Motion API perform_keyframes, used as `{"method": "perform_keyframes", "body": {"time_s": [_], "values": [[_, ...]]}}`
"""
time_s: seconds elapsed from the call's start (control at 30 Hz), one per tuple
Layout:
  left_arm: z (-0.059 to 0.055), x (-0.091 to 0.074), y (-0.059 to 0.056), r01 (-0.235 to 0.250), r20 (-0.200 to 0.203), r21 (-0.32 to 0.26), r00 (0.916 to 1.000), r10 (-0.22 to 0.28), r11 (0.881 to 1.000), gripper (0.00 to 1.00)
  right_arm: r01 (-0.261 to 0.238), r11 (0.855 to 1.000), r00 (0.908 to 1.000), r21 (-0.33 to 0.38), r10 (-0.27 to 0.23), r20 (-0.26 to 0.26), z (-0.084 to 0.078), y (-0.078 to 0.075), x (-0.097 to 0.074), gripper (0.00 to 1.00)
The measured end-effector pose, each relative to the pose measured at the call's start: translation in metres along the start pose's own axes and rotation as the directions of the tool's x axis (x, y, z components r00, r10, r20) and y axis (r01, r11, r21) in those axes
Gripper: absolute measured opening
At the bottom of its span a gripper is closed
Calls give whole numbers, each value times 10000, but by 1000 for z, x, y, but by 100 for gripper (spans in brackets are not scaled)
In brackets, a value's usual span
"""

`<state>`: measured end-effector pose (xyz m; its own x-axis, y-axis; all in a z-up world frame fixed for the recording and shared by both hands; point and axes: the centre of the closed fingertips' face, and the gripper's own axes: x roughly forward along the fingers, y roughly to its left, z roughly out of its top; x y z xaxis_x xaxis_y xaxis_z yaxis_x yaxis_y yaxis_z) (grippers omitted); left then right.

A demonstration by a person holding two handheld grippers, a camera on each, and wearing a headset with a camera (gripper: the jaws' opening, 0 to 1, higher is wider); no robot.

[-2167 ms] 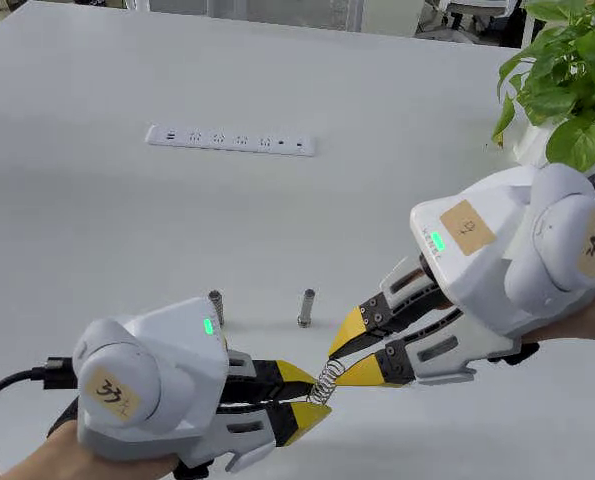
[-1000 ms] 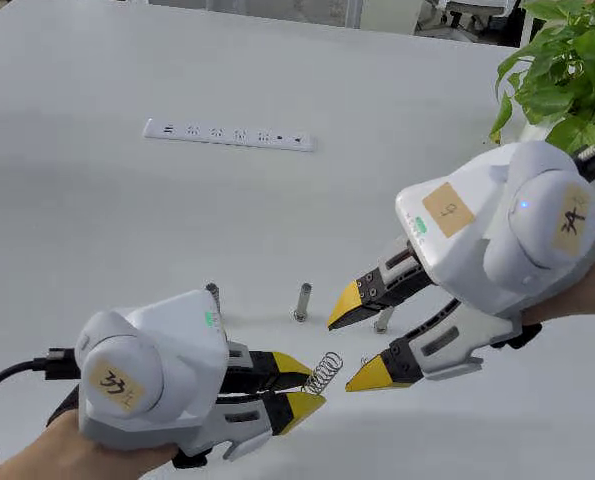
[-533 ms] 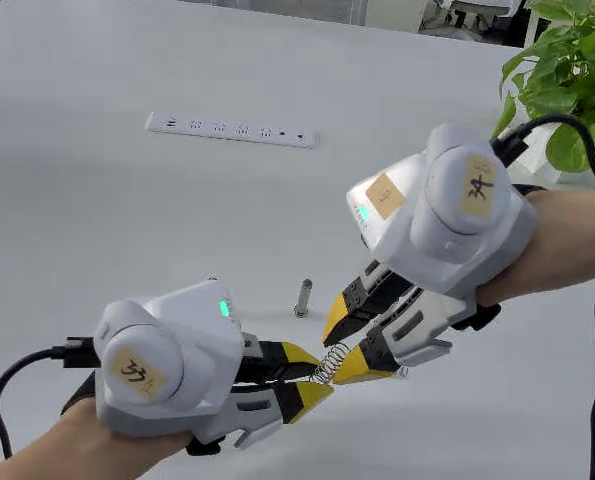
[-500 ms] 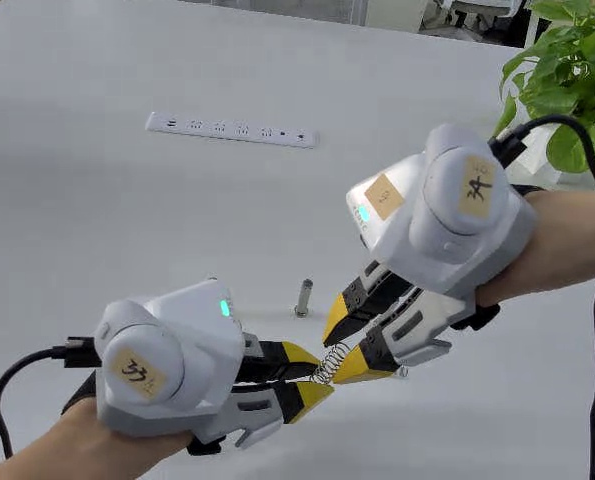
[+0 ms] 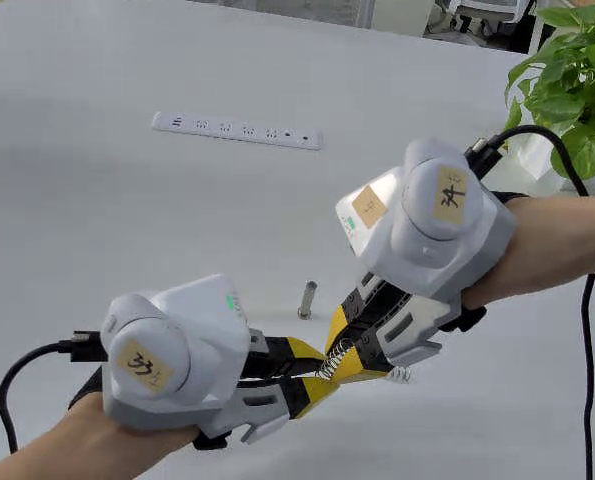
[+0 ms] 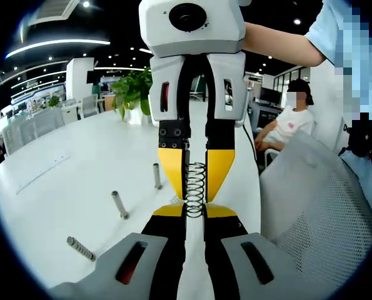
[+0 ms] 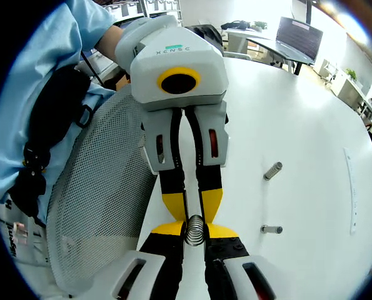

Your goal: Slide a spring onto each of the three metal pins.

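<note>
The spring [image 6: 195, 186] is held clear of the counter [image 5: 177, 220], between the two tools and not yet on any pin. The left tongs [image 6: 195, 211] are clenched on one end of it. The right tongs [image 7: 195, 230] meet them head-on from the opposite side and pinch the rest of its length, so both grasp the same coil at once. This looks like a handover or re-grip, probably to free one end so the bore can be aimed down over a pin. The three metal pins [image 6: 119, 204] stand farther out on the counter, apart from the spring. In the right gripper view a ribbed-looking pin [image 7: 272, 170] may already carry a coil — too small to be sure.
</note>
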<state>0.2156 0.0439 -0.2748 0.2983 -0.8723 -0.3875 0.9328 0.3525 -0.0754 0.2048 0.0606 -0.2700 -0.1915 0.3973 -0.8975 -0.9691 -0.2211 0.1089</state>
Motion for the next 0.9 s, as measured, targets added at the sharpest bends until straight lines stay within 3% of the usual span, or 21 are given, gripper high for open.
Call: {"method": "perform_keyframes", "body": {"time_s": [0.9], "values": [[1, 2, 4, -295, 330, -424, 9990, 309, 9987, 7, 41, 9997, 9998, 227, -37, -182, 1, -4, -1, 7]]}}
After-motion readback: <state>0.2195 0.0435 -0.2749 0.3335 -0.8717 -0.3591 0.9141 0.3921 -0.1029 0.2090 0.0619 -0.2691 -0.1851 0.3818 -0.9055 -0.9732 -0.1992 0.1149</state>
